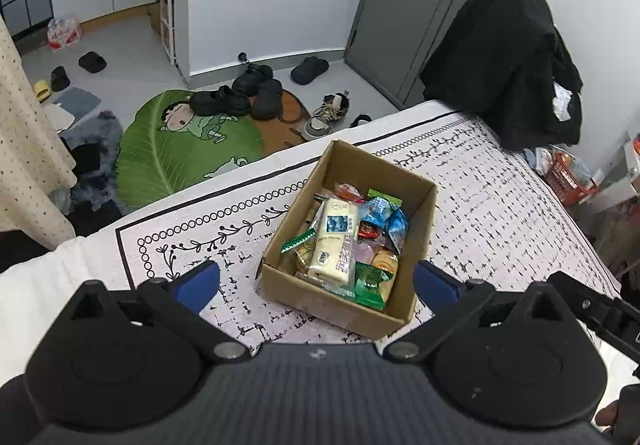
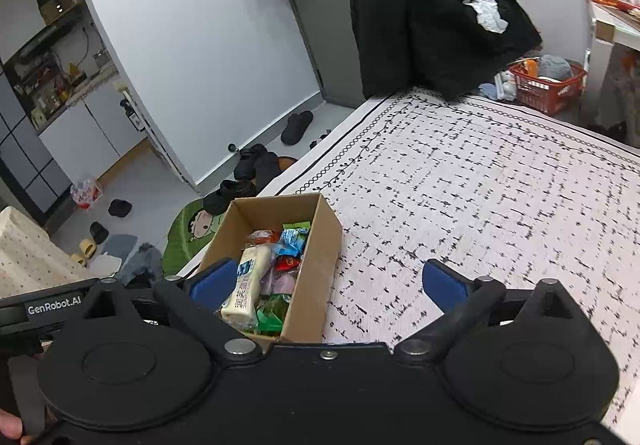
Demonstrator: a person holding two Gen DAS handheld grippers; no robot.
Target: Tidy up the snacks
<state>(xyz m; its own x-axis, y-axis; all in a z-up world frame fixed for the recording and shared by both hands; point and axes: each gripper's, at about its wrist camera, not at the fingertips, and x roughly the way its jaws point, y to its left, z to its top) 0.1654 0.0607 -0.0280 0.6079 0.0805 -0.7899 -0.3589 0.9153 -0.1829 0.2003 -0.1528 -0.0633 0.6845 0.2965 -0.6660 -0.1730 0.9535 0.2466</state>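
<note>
An open cardboard box (image 1: 416, 213) (image 2: 316, 269) stands on the patterned tablecloth (image 1: 500, 213) (image 2: 480, 197), filled with several wrapped snacks. A long cream packet (image 1: 335, 241) (image 2: 246, 283) lies on top, beside blue (image 1: 384, 215) and green (image 1: 370, 285) wrappers. My left gripper (image 1: 316, 283) hovers above the box's near end, open, its blue pads spread wider than the box, holding nothing. My right gripper (image 2: 328, 281) is open too, with its left pad over the box's left wall and its right pad above bare cloth.
A black garment (image 1: 508, 69) (image 2: 432, 13) hangs over a chair at the table's far end. A red basket (image 2: 548, 85) sits beyond the far right edge. Shoes (image 1: 248, 93) and a green leaf mat (image 1: 168, 149) lie on the floor past the left edge.
</note>
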